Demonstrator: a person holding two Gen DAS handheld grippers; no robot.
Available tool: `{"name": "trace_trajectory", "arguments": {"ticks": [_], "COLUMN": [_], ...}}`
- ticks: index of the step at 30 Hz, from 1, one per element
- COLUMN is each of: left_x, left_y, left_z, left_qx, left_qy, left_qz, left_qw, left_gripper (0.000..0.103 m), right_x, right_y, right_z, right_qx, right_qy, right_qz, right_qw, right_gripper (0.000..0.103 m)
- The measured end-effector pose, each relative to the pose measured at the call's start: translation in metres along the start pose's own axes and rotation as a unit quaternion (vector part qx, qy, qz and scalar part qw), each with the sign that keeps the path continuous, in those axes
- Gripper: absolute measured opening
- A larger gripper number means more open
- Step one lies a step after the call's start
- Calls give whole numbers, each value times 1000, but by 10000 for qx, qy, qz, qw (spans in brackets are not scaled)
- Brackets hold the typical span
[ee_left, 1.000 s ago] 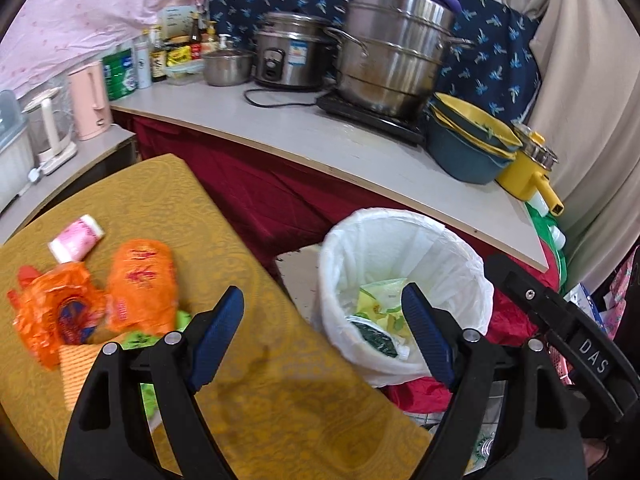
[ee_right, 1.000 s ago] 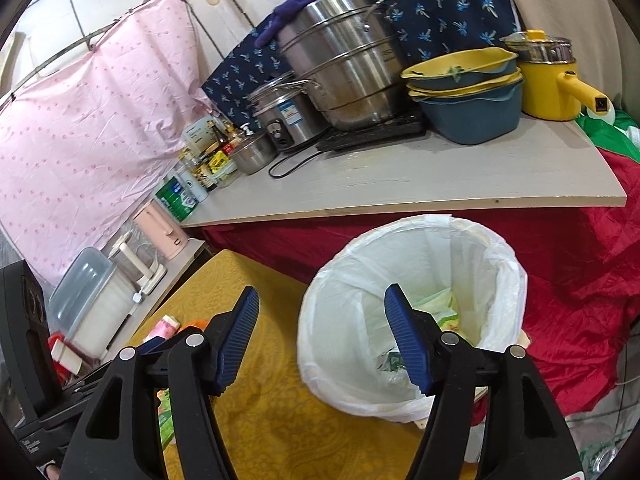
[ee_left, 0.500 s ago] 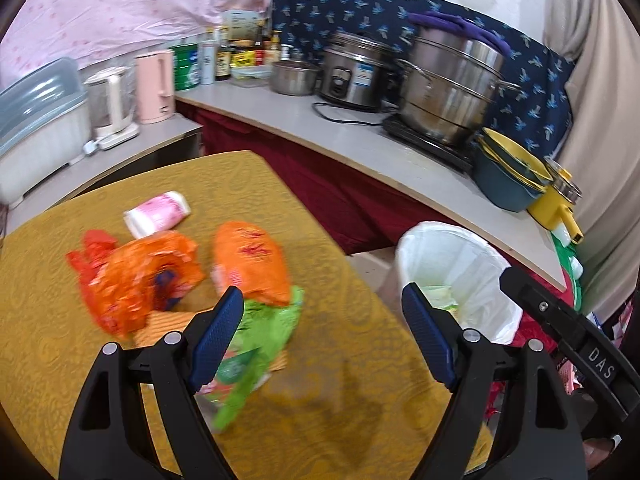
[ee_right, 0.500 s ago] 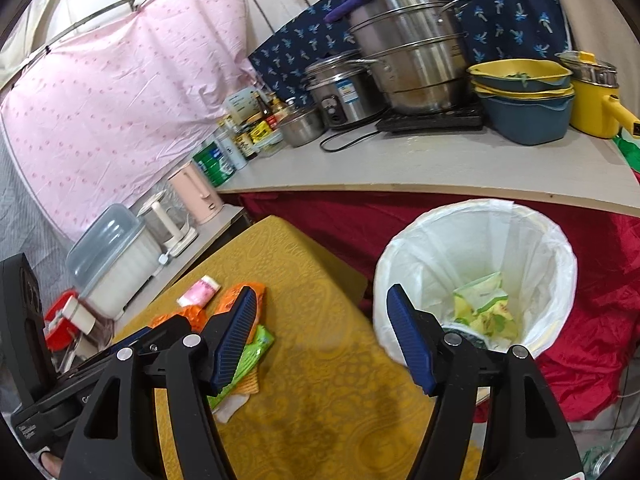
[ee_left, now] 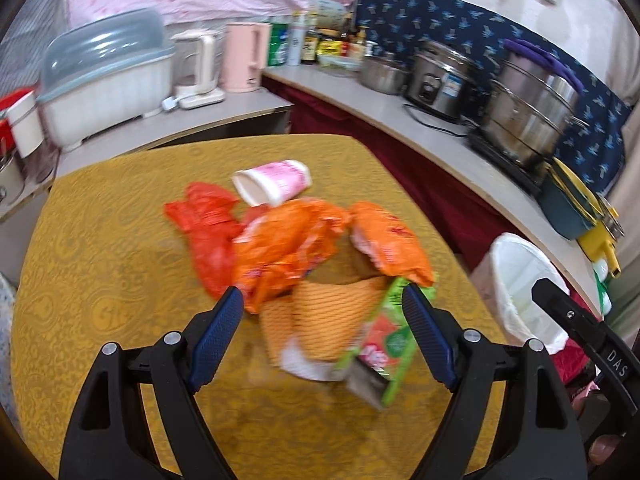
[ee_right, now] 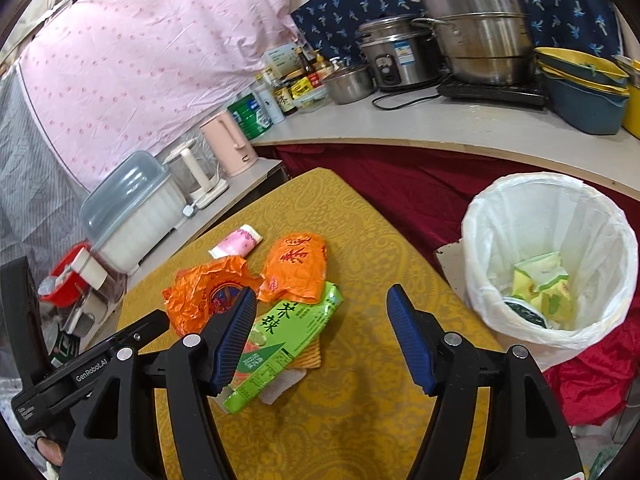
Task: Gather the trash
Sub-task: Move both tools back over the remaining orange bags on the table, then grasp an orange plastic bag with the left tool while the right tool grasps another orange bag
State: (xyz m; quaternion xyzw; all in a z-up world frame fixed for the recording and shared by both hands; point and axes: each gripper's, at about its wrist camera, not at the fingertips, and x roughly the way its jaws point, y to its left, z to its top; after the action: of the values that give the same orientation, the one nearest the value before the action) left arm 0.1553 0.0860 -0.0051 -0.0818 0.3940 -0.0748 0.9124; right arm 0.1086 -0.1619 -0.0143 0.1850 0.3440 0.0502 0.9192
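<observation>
Hovering over table trash (ee_left: pixel 340 280), left gripper (ee_left: pixel 322 320) wide open, right gripper (ee_right: pixel 322 332) open, both empty

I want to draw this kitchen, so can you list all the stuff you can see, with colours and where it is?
orange wrappers: two, orange, middle of table
red bag: one, red, beside the wrappers
green packet: one, green, front of pile
pink cup: one, pink and white, lying behind the pile
table: one, yellow patterned cloth
trash bin: one, white liner, right of table, some trash inside
steamer pot: one, steel, on counter
rice cooker: one, steel, beside the pot
kettle: one, pink, left counter
left hand-held gripper: black, blue pads, open
right hand-held gripper: black, blue pads, open
</observation>
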Motion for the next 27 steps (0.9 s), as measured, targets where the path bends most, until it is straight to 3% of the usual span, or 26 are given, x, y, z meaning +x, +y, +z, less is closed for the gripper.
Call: {"name": "trace_trajectory", "arguments": {"ticks": [8, 21, 22, 25, 27], "left_x": [17, 63, 65, 73, 78], "left_y": [36, 37, 36, 33, 31], "left_z": [4, 20, 20, 22, 22], "left_qx": [-223, -70, -57, -10, 30], "left_qy": [97, 269, 281, 318, 335], "left_qz": [131, 215, 206, 184, 183], "left_qw": [9996, 9994, 9994, 9993, 9993], "left_gripper": [78, 78, 78, 77, 77], "right_x": [53, 142, 147, 156, 158], "right_y": [22, 33, 33, 34, 33], "right_z": [4, 12, 11, 11, 11], "right_qx": [-185, -429, -461, -529, -547], "right_qy": [315, 707, 744, 833, 852], "right_qz": [21, -115, -110, -94, -73], "right_qw": [9993, 9965, 9961, 9951, 9948], "right_gripper": [65, 65, 62, 39, 33]}}
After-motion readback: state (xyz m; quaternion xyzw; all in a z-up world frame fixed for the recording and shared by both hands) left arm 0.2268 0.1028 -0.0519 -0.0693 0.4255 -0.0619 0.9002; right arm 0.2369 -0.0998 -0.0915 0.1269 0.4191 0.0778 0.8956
